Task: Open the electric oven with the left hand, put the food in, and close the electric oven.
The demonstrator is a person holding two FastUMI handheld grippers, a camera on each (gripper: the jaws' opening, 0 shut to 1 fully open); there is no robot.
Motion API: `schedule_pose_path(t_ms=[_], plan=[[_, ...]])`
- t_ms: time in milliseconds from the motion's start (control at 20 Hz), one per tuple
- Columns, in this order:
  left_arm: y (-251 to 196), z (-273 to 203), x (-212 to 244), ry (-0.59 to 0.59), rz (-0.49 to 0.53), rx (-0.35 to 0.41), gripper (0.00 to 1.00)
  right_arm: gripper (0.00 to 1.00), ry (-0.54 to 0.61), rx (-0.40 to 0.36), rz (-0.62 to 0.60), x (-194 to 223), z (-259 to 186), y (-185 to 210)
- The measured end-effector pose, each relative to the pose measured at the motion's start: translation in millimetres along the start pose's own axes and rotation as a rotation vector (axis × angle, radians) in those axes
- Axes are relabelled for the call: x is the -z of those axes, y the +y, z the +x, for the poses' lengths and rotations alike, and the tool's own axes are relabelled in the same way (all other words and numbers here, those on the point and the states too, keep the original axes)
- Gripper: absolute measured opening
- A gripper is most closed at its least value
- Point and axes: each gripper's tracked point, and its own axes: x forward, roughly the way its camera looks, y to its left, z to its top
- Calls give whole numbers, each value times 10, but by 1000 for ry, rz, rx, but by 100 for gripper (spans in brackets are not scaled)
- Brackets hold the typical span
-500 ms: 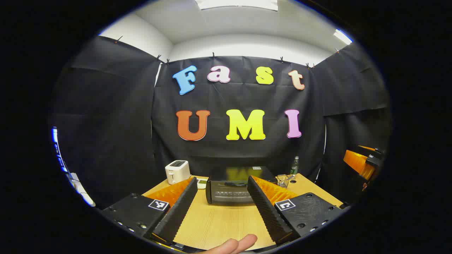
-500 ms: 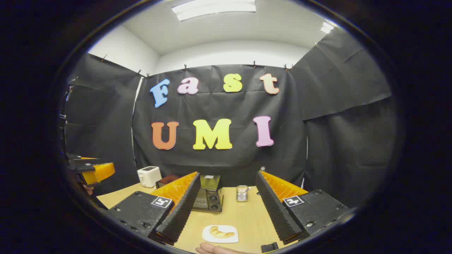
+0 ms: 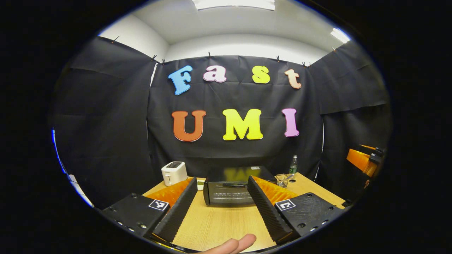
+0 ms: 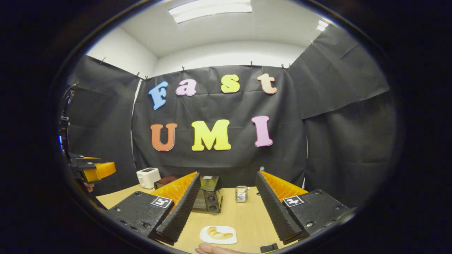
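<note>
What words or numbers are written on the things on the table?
None can be read.
Toaster: any mark is too small to read.
Electric oven: front print is blurred, unreadable.
Bottle: label is too small to read.

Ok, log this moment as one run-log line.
left gripper: open, facing oven | oven: door closed | right gripper: open, above croissant | croissant: on white plate | stage: approach

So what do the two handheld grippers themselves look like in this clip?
Both match. The left gripper and the right gripper each have two long wedge-shaped fingers with ribbed inner faces, orange bodies behind them, and black blocks with screws, each bearing a small square black-and-white marker.
</note>
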Motion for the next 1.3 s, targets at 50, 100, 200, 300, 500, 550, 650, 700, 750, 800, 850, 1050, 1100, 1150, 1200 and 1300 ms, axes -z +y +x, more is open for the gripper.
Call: schedule_pose_path(t_ms=[50, 100, 200, 300, 500, 550, 650, 700, 750, 800, 850, 1050, 1100, 1150, 1200, 1300], plan=[[15, 26, 17, 0, 6, -1, 94, 99, -3, -6, 17, 42, 30, -12], [7, 52, 30, 2, 13, 3, 94, 99, -3, -10, 30, 104, 70, -31], [63, 189, 51, 4, 7, -2, 94, 99, 15, -4, 30, 250, 176, -107], [72, 414, 144, 36, -9, 11, 95, 99, 33, 19, 20, 367, 273, -205], [63, 994, 378, 97, -13, 50, 95, 99, 44, 52, 13, 512, 442, -380], [58, 1140, 436, 110, -17, 54, 95, 98, 47, 53, 12, 532, 489, -400], [19, 1413, 575, 144, -36, 63, 95, 98, 71, 51, -1, 640, 560, -437], [-28, 1564, 687, 174, -53, 72, 94, 98, 79, 52, -10, 671, 592, -458], [-86, 1687, 766, 195, -68, 82, 94, 98, 83, 54, -21, 687, 612, -482], [-139, 1791, 858, 216, -74, 88, 93, 98, 81, 57, -31, 698, 636, -515], [-192, 1891, 923, 232, -75, 92, 93, 98, 78, 59, -39, 708, 649, -538], [-401, 2302, 1140, 262, -87, 123, 93, 97, 83, 48, -71, 829, 679, -570], [-439, 2381, 1205, 280, -87, 125, 93, 97, 81, 49, -72, 836, 688, -592], [-459, 2460, 1262, 294, -82, 121, 93, 97, 71, 54, -67, 835, 695, -614], [-483, 2523, 1336, 305, -75, 119, 93, 97, 69, 66, -63, 856, 717, -659], [-517, 2631, 1438, 317, -68, 122, 93, 97, 80, 87, -57, 938, 730, -732]])
